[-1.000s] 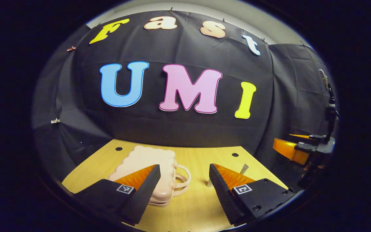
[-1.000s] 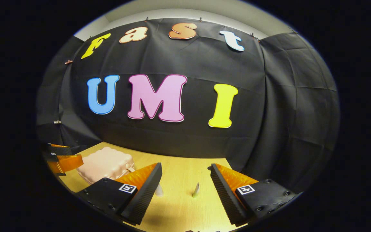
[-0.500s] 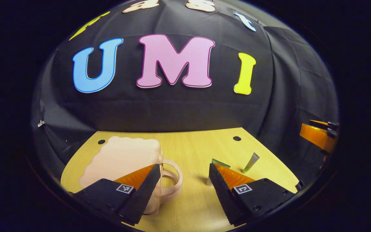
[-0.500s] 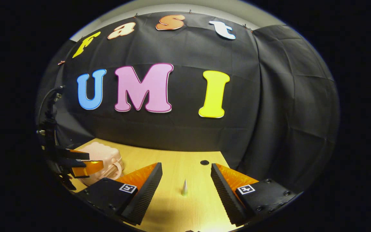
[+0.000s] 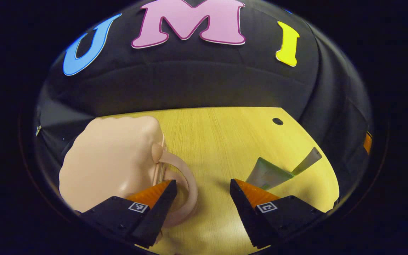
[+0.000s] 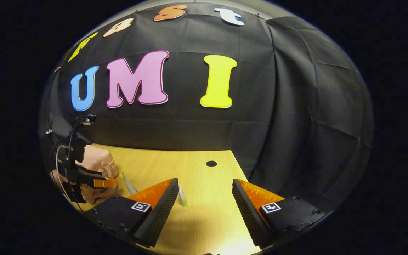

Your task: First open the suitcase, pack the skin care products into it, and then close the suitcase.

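The suitcase (image 5: 113, 159) lies closed near the tabletop's (image 5: 218, 134) left edge, 2 tubes (image 5: 266, 174) toward the right edge. Left tongs (image 5: 203, 202) and right tongs (image 6: 205, 202) gape empty. Opening, packing and closing all remain.

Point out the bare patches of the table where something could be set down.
Widest free patch: the middle of the table, bordered by the suitcase, the booth wall and the tubes. A second lies in front of the right claw, out toward the table hole. Crowded: around the suitcase handle by the left claw.
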Demonstrator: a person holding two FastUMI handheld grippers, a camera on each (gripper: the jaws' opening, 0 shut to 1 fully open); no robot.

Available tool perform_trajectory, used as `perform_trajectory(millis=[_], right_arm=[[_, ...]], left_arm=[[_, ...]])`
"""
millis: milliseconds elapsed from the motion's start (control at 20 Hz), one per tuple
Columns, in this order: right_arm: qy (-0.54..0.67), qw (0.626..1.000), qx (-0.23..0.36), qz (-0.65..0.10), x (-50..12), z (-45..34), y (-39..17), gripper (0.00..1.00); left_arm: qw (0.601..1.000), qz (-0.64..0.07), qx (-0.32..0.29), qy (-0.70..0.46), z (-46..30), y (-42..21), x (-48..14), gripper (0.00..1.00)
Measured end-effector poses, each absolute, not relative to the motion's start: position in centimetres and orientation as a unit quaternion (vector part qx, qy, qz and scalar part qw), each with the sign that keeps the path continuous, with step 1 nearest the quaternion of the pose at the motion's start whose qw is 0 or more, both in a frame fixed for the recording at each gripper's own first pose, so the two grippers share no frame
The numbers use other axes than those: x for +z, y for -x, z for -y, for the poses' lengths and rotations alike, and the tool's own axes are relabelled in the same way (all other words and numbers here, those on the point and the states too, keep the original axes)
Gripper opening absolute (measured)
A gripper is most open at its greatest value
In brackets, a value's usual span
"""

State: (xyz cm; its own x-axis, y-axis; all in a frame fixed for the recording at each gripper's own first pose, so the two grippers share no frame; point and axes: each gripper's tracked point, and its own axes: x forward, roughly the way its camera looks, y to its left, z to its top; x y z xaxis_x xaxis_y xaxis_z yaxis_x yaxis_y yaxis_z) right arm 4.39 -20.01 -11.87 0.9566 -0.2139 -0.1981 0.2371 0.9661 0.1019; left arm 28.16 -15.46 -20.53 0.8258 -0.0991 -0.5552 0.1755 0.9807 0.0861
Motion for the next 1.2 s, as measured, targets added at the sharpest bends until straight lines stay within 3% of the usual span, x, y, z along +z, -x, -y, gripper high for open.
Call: perform_trajectory(millis=[50,250,300,400,600,900,1200], right_arm=[[-0.063,0.987,-0.114,-0.097,-12.3,20.1,-4.5,0.96],[-0.062,0.987,-0.104,-0.106,-12.8,19.3,-5.2,0.96],[-0.061,0.987,-0.099,-0.108,-12.9,19.0,-5.5,0.96],[-0.059,0.988,-0.089,-0.112,-13.1,18.3,-5.9,0.96],[-0.061,0.989,-0.06,-0.117,-13.2,16.9,-7.0,0.96],[-0.067,0.991,-0.058,-0.105,-12.0,16.4,-8.0,0.97],[-0.053,0.991,-0.061,-0.105,-10.8,14.6,-7.9,0.96]], left_arm=[[0.95,-0.296,-0.067,-0.068,15.4,-28.5,-21.3,0.95],[0.942,-0.325,-0.034,-0.073,14.2,-29.6,-23.6,0.73],[0.939,-0.331,-0.011,-0.088,13.1,-29.8,-23.8,0.52],[0.935,-0.344,-0.012,-0.089,13.1,-29.6,-24.2,0.23],[0.938,-0.333,-0.051,-0.084,14.3,-29.1,-21.3,0.13],[0.959,-0.279,-0.046,-0.022,11.8,-28.0,-10.1,0.11],[0.981,-0.192,-0.007,-0.007,-1.3,-28.0,2.9,0.11]])
